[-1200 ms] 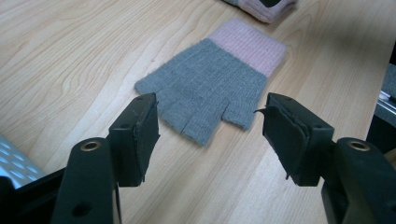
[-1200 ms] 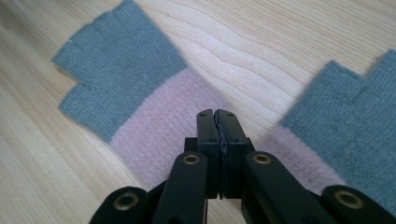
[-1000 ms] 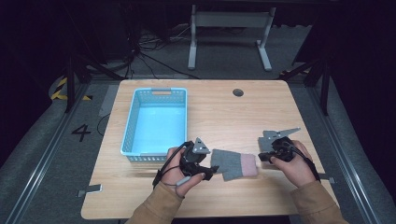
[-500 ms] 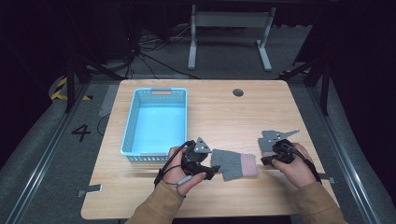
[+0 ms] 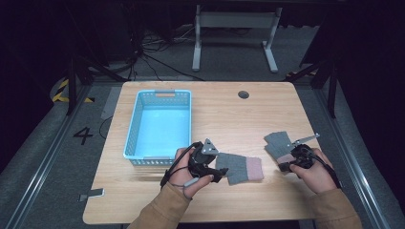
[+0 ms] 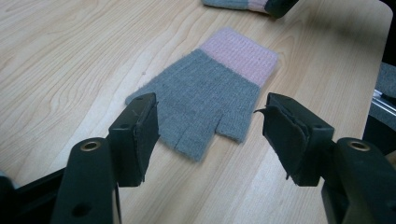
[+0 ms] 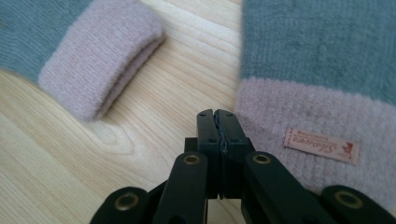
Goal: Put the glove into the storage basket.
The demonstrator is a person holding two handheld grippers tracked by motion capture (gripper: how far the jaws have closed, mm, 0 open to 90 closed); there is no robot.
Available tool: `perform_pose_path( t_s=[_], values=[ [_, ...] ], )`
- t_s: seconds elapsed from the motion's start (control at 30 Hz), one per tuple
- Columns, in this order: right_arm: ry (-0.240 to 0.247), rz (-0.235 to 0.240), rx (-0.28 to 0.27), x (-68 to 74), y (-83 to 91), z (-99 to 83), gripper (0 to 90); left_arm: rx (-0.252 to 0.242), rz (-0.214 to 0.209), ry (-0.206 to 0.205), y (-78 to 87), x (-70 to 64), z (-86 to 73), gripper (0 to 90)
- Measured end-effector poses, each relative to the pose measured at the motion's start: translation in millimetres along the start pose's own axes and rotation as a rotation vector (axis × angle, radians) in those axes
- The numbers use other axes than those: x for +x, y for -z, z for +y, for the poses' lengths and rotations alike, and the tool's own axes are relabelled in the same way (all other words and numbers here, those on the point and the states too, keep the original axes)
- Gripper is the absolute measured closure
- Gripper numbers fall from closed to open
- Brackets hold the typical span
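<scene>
Two grey fingerless gloves with pink cuffs lie flat on the wooden table. The left glove (image 5: 239, 168) (image 6: 210, 88) has its finger end between the wide-open jaws of my left gripper (image 5: 217, 172) (image 6: 210, 109), which hold nothing. The right glove (image 5: 278, 144) (image 7: 322, 70) lies with its pink cuff and sewn label (image 7: 322, 145) toward my right gripper (image 5: 282, 164) (image 7: 217, 114). That gripper's jaws are shut with nothing between them, their tips over bare wood just beside that cuff. The left glove's cuff (image 7: 102, 65) lies a little way off across the wood.
A light blue plastic basket (image 5: 134, 126) stands on the left half of the table (image 5: 229, 114), just beyond my left hand. A small round cable hole (image 5: 243, 94) sits near the far edge. A dark floor with cables and a desk frame lies past the table.
My right gripper has slid slightly toward the table's front edge, beside the right glove's cuff. The left gripper and both gloves have barely moved.
</scene>
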State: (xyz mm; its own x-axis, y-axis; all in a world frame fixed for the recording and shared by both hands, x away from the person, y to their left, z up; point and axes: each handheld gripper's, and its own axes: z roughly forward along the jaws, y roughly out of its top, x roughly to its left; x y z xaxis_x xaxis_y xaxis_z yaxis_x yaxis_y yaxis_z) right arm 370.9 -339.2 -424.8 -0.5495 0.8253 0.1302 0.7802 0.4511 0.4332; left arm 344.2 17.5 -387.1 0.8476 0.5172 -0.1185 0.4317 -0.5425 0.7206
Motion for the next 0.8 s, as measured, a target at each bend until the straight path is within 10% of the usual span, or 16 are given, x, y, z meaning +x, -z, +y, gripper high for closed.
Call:
perform_pose_path(
  t_s=[0.5,0.8],
  values=[
    [-0.049,-0.017,0.017,-14.0,6.5,-6.0,90.0,-0.005,0.002,0.006,2.2,1.5,0.2,36.9],
    [-0.047,-0.009,-0.106,-9.0,20.2,0.5,77.5,-0.006,0.005,0.009,3.3,1.4,-0.8,36.9]
  ],
)
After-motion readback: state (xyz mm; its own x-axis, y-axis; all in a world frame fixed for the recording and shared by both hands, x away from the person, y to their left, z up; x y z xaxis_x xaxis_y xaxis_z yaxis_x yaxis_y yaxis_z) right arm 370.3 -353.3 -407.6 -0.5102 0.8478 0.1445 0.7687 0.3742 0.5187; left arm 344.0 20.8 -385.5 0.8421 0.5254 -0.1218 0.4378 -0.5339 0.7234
